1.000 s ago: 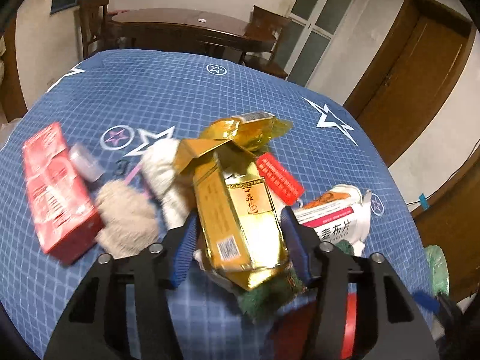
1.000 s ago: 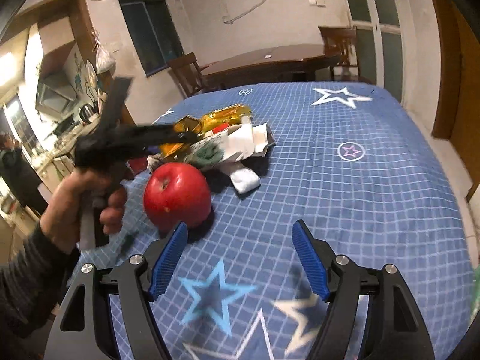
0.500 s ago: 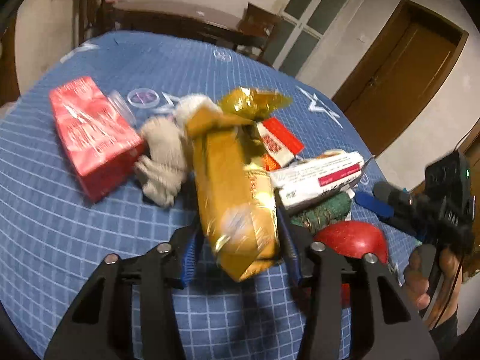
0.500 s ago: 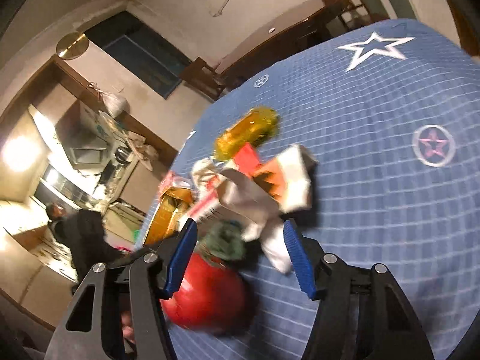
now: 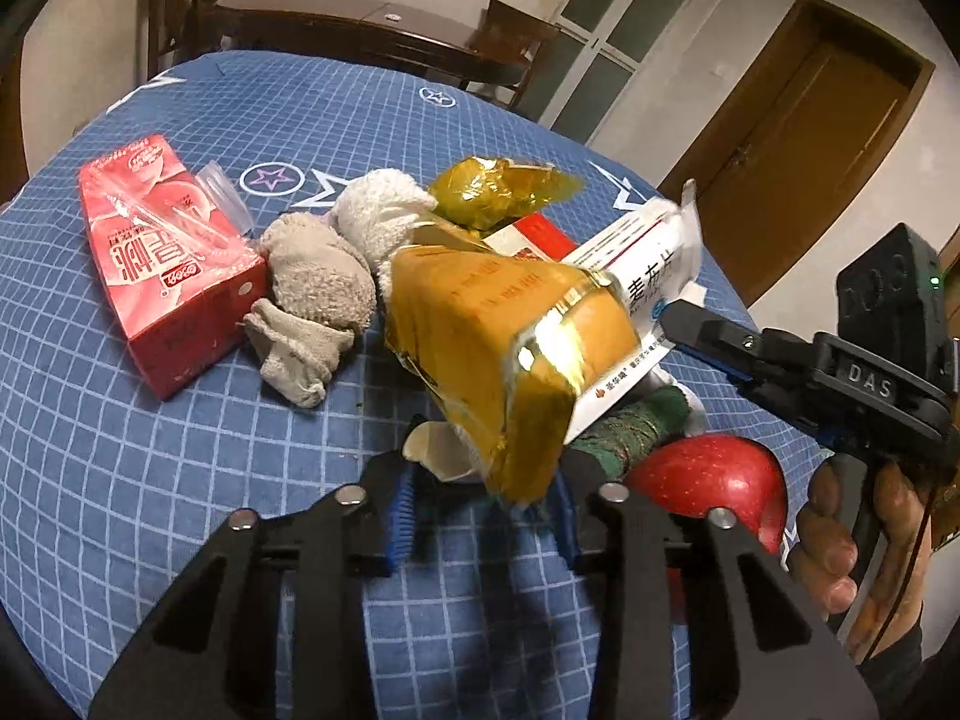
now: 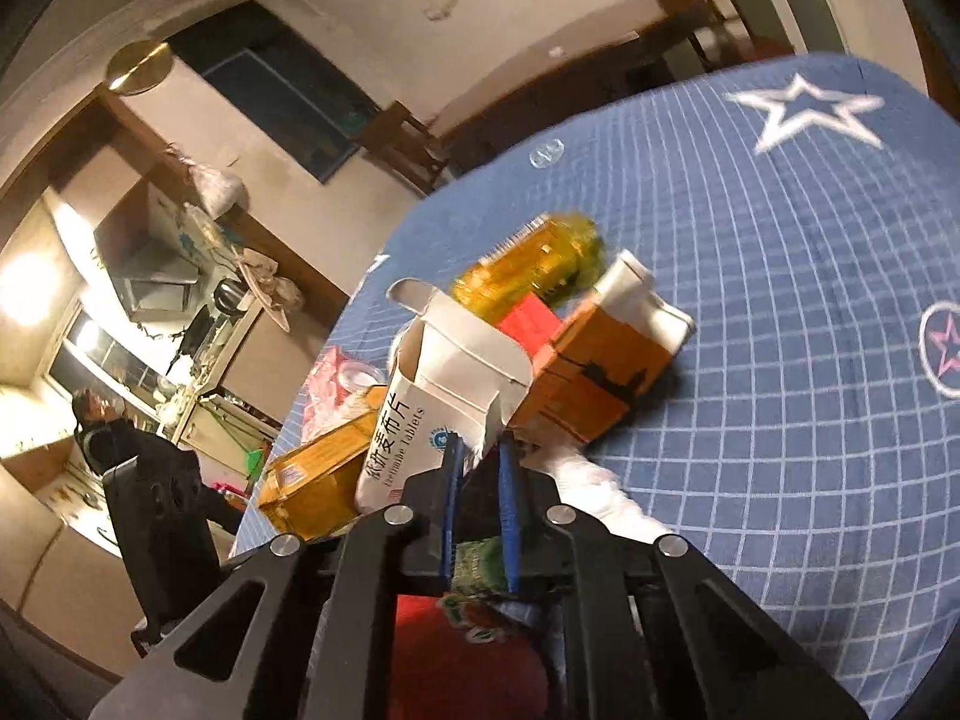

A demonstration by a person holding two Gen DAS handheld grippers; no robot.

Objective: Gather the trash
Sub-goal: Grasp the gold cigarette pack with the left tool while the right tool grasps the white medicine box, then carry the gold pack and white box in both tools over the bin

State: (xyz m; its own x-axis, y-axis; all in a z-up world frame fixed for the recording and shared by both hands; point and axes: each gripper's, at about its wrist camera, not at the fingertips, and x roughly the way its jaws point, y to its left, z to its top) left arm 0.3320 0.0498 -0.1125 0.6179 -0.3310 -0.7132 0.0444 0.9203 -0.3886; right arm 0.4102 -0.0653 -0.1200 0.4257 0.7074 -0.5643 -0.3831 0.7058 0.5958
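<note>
Gripping two boxes at once out of one trash heap on the blue star-print tablecloth (image 5: 180, 468). Gold foil box (image 5: 504, 348) sits tilted, near end up, in the left gripper (image 5: 483, 516); jaws have just been closing, narrow now, pads on the box's lower end. White tablet box (image 6: 438, 396), flap open, is pinched by the right gripper (image 6: 480, 462), whose jaws have also just been closing, near-shut on a lower corner edge of the carton.

Around them: orange carton (image 6: 600, 372), yellow cellophane wrapper (image 5: 498, 192), two balled socks (image 5: 324, 282), red drink carton (image 5: 162, 258) off to the side, red apple (image 5: 714, 480) just under the pile.

Risks, my read:
- Foil is slick and held only at the end; box could pivot or slip out on lift.
- Right grip is on thin card; could tear or fold.
- The two boxes overlap; pulling them apart may drag wrapper and socks, or roll the apple off the table.

Can't make out: exact pad contact on the white box, the green knitted thing (image 5: 630, 426) under the pile, any bin. Right-wrist view is motion-blurred.
</note>
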